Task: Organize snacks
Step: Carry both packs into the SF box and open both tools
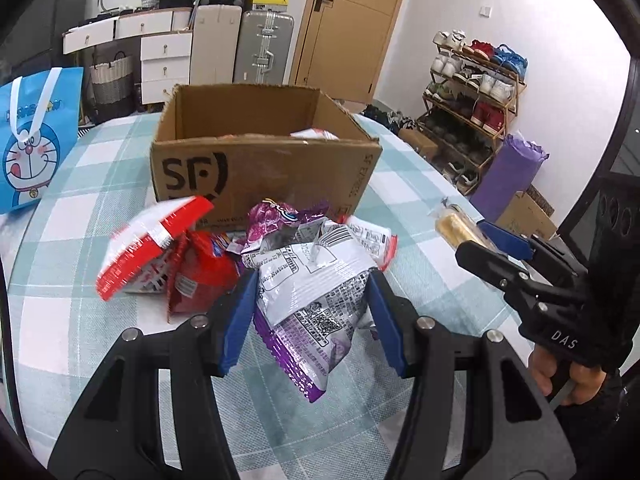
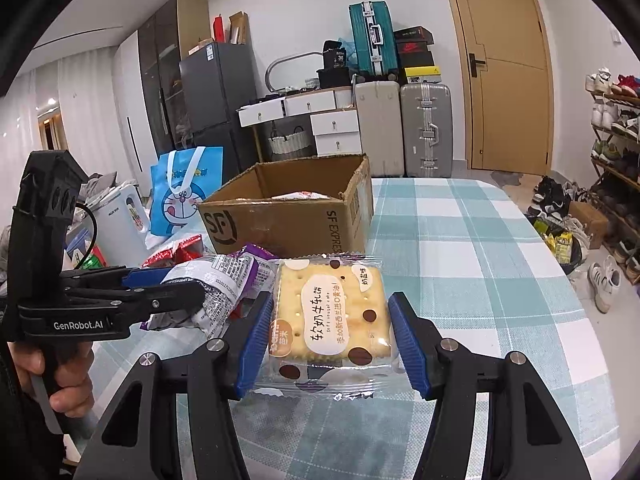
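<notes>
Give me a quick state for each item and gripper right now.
left gripper: shut on purple snack bag, lifted.
right gripper: shut on cracker pack, held flat.
cardboard box: open, some snacks inside.
red snack packs: loose on table, in front of box.
door: closed.

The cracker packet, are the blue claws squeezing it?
Touching. In the right wrist view both blue pads of the right gripper press against the sides of the cracker packet, which hangs above the checked tablecloth.

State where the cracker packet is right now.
In the right wrist view, the cracker packet sits clamped in the right gripper, above the checked tablecloth, near the cardboard box.
</notes>
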